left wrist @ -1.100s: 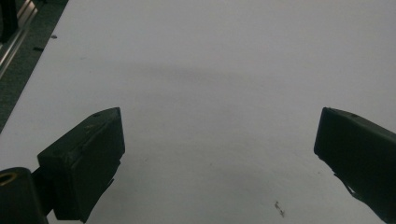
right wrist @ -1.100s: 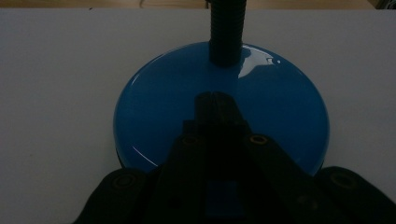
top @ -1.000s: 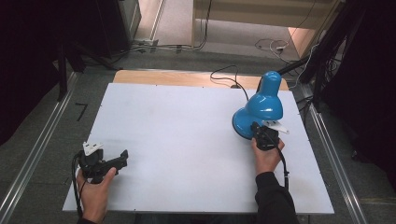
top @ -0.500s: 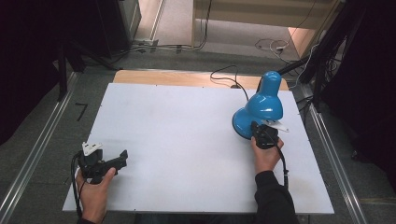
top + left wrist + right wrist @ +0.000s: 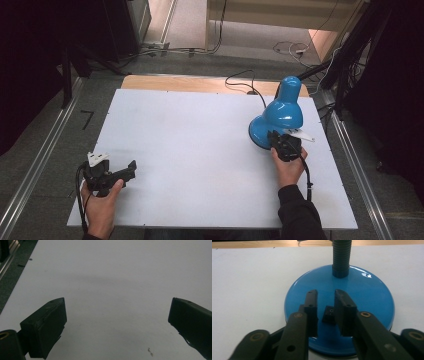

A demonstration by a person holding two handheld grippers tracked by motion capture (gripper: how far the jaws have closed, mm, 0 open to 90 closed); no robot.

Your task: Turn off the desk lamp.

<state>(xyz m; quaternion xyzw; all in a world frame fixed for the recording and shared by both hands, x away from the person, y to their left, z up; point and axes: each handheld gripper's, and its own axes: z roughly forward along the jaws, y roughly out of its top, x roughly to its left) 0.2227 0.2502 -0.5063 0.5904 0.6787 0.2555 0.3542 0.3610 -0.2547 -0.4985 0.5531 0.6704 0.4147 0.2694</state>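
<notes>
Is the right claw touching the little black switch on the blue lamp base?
Cannot tell. In the right gripper view the right claw straddles the small black rocker switch on the round glossy blue lamp base; the jaws hide any contact.

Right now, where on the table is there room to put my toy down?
The whole middle of the table is bare, from the left gripper across to the blue lamp. The far left corner is free too. It is crowded only at the right, where the right gripper sits over the lamp's base.
</notes>
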